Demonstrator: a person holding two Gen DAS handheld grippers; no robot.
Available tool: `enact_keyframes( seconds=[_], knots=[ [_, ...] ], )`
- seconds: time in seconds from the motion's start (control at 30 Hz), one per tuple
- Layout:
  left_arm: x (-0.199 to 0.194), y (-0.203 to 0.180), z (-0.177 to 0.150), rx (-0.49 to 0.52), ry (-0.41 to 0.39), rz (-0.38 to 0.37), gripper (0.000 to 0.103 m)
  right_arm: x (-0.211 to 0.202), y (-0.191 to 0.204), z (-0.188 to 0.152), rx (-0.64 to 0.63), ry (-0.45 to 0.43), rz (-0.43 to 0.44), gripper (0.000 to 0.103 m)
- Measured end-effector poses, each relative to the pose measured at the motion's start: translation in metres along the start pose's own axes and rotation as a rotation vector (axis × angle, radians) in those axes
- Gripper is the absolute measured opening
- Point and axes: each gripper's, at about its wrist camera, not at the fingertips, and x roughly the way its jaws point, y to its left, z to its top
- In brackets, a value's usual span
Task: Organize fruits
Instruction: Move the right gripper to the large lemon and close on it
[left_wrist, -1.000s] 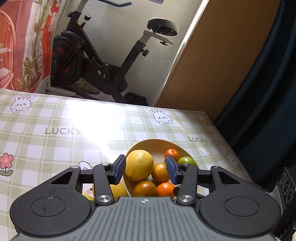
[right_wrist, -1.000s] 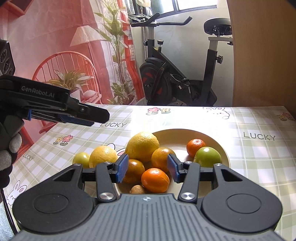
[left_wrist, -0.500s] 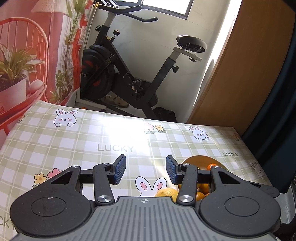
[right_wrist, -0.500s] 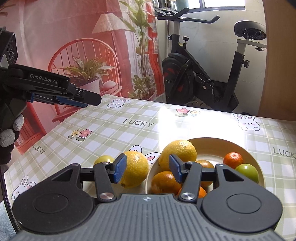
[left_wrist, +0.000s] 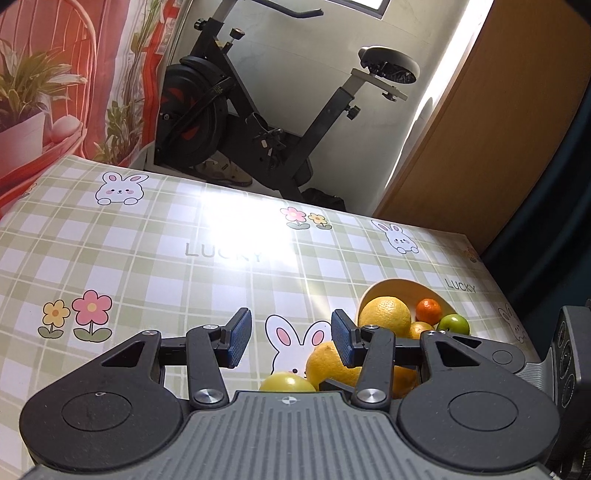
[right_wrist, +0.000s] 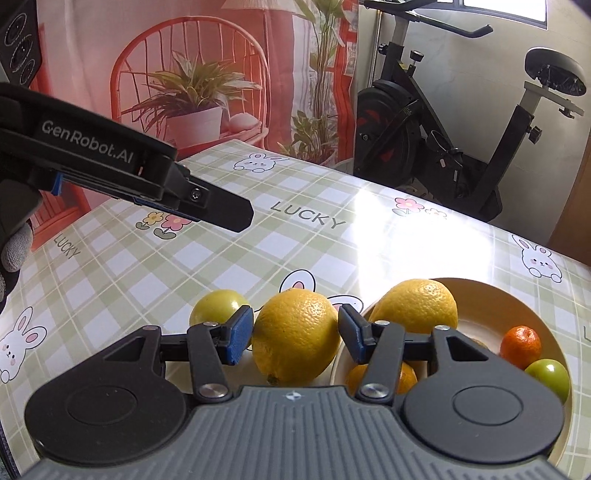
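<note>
Nearest in the right wrist view, the right gripper (right_wrist: 295, 332) has its blue-padded fingers spread on either side of a large yellow orange (right_wrist: 295, 338) that sits on the checked tablecloth (right_wrist: 184, 258); the pads look just beside the fruit, and whether they touch it cannot be told. Just left of it, behind the left pad, lies a small yellow-green fruit (right_wrist: 218, 306). To the right stands a cream bowl (right_wrist: 517, 306) holding a second big yellow orange (right_wrist: 413, 304), a mandarin (right_wrist: 521, 345), a green fruit (right_wrist: 548, 376) and more oranges low at its near side. The left gripper (left_wrist: 291, 339) hangs released over the cloth with nothing between its fingers, and appears at the far left of the right view. Beyond the table stands an exercise bike (right_wrist: 443, 147), with a red printed curtain (right_wrist: 221, 55) to the left.
</note>
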Motion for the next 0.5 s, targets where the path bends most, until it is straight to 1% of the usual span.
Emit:
enact_keyframes(
  seconds=[0.17, 0.3, 0.4, 0.5],
  knots=[
    [0.014, -0.004, -0.008, 0.002, 0.046, -0.023, 0.05, -0.012, 0.004, -0.014, -0.013, -0.03, -0.001, 0.052],
    [0.029, -0.014, -0.013, 0.023, 0.087, -0.046, 0.05, -0.018, 0.006, -0.026, 0.006, -0.022, 0.017, 0.05],
    [0.037, -0.023, -0.016, 0.047, 0.109, -0.064, 0.05, -0.021, 0.011, -0.034, -0.012, -0.022, 0.012, 0.049],
    [0.045, -0.029, -0.02, 0.066, 0.128, -0.068, 0.05, -0.018, 0.01, -0.036, 0.01, -0.004, 0.022, 0.043]
  ],
)
